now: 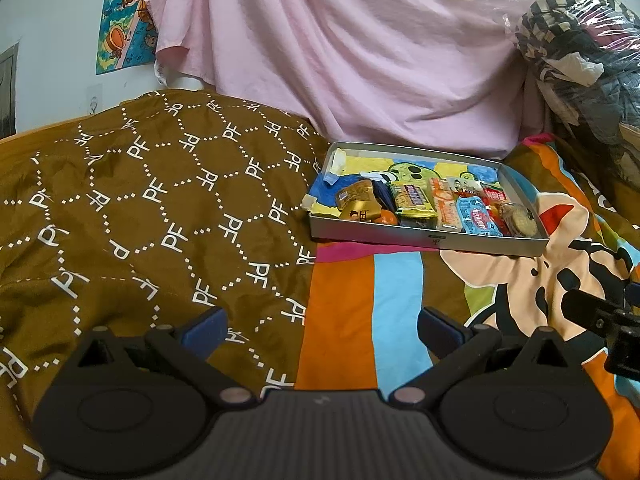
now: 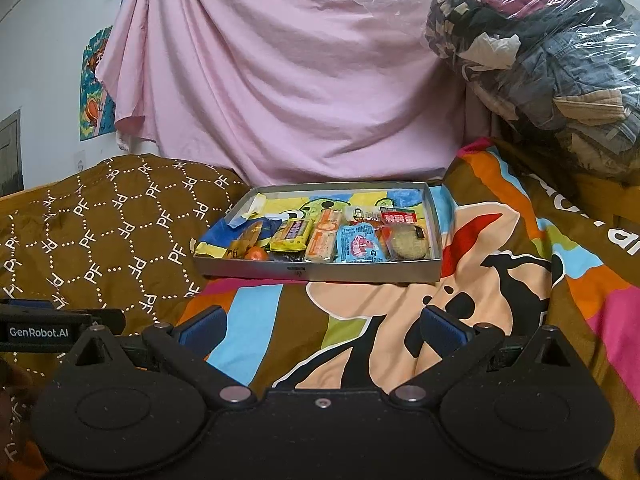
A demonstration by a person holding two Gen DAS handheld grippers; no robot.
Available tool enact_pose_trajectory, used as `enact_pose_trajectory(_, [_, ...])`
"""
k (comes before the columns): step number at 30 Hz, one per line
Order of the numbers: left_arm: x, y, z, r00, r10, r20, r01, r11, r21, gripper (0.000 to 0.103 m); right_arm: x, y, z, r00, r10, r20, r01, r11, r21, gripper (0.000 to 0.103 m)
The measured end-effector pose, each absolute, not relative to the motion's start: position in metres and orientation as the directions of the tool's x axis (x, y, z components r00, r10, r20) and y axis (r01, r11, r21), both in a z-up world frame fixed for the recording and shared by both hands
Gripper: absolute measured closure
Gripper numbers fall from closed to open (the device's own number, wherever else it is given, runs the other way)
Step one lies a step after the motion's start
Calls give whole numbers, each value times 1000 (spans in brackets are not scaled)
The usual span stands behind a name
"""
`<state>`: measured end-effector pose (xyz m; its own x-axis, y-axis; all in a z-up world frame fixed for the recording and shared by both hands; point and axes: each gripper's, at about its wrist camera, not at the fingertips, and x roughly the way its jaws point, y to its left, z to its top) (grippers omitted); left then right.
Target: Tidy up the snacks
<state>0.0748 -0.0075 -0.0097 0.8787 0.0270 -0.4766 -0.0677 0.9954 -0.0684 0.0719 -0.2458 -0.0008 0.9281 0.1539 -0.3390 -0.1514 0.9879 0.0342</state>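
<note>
A shallow grey tray [image 1: 424, 240] [image 2: 320, 274] lies on the bed and holds several wrapped snacks in a row along its near side. Among them are a yellow packet [image 1: 414, 200] [image 2: 291, 235], an orange bar [image 1: 443, 204] [image 2: 323, 238], a light blue packet [image 1: 476, 216] [image 2: 360, 244] and a round biscuit [image 1: 519, 220] [image 2: 408, 244]. My left gripper [image 1: 322, 326] is open and empty, well short of the tray and to its left. My right gripper [image 2: 322, 326] is open and empty, in front of the tray's near wall.
A brown patterned quilt [image 1: 140, 208] [image 2: 104, 224] lies left of the tray. A colourful cartoon sheet [image 1: 400, 292] [image 2: 500, 264] covers the bed. A pink cloth [image 1: 340, 52] hangs behind. A plastic bag of clothes [image 2: 540, 64] is at the right.
</note>
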Motion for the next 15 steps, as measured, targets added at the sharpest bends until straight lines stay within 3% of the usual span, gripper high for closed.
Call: enact_pose_trajectory(15, [73, -9, -11, 875, 26, -483, -58, 997, -51, 0, 70, -243, -5, 924, 161, -346, -162, 986, 26, 1])
